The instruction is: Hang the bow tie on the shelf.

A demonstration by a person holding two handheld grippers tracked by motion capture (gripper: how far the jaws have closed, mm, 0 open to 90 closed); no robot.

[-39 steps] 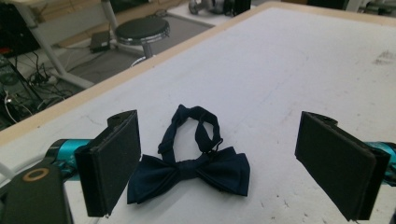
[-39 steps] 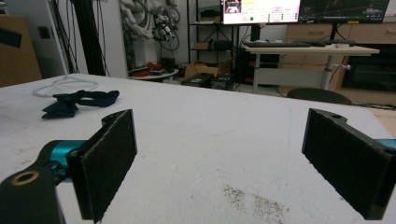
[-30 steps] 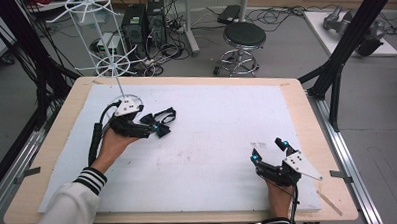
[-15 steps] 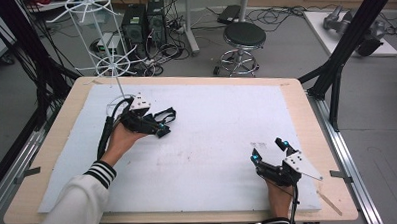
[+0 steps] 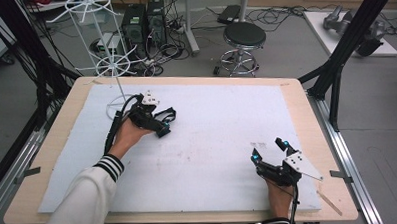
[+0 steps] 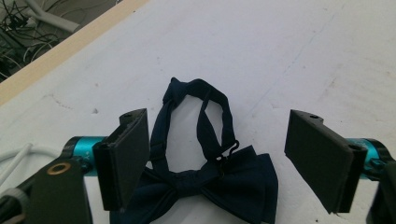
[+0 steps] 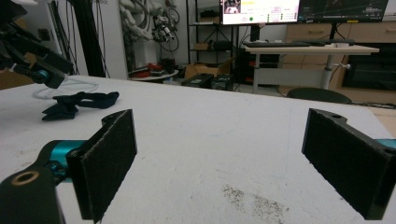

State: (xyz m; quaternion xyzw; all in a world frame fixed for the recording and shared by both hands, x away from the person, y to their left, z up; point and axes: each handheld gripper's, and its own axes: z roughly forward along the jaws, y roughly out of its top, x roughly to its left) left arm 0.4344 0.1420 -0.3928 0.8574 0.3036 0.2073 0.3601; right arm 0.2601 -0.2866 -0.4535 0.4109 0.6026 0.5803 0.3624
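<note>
bow tie (image 6: pixel 205 182) | dark navy, strap looped, clasp hooked | flat on white mat | between left gripper (image 6: pixel 217 154) wide jaws, untouched

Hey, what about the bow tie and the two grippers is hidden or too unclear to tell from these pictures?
- Bow tie: lower wings cut off by left gripper view's bottom edge.
- Bow tie in high view: partly behind the left gripper.
- Bow tie in right gripper view: too small for detail.
- Right gripper: nothing hidden; jaws open.

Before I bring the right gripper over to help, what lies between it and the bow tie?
Just bare white table cover, as the high view shows, between the right gripper and the navy bow tie.
</note>
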